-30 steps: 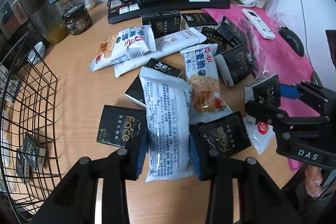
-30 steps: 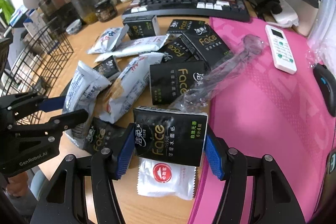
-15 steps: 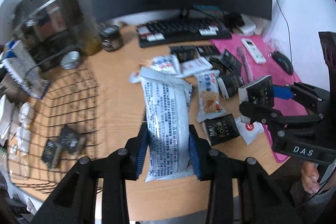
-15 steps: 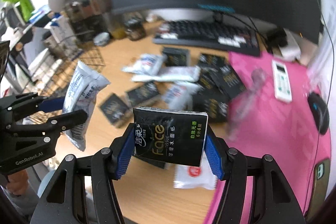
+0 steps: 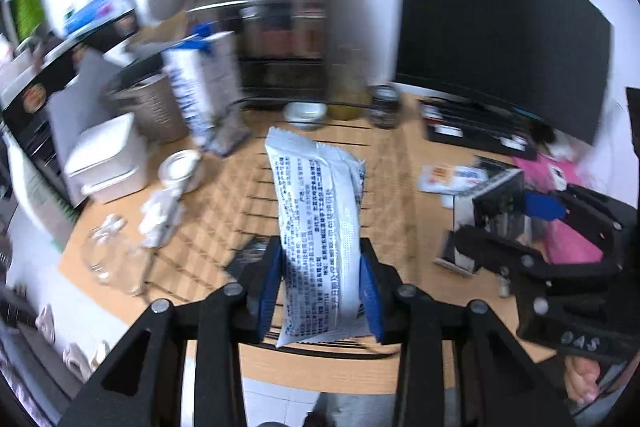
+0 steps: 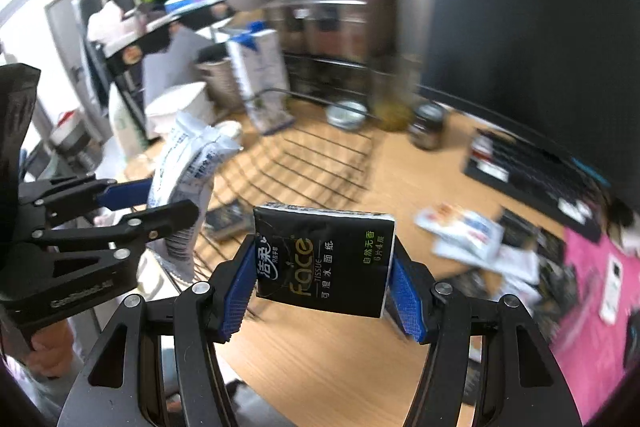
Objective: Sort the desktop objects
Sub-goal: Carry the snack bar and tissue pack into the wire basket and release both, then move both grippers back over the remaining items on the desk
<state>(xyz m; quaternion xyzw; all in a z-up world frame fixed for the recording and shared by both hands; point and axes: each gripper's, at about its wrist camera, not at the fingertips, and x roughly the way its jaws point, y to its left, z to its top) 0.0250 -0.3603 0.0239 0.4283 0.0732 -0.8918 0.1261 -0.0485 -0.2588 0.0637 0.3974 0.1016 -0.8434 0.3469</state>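
The left hand-held gripper (image 5: 320, 287) clamps a white printed snack packet (image 5: 318, 227) above the black wire basket (image 6: 320, 163) on the wooden desk (image 6: 340, 359), where the right view alone shows a dark packet (image 6: 226, 217) inside, while the right hand-held gripper (image 6: 322, 291) clamps a black Face tissue pack (image 6: 324, 259), with scattered packets (image 6: 464, 231) beyond.

Two hand-held grippers (image 5: 320, 291) (image 6: 324, 295); one basket (image 6: 320, 155).

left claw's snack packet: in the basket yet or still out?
Out. The white snack packet is clamped in the left claw, held up above the wire basket; its lower end hangs free, not resting on the wires.
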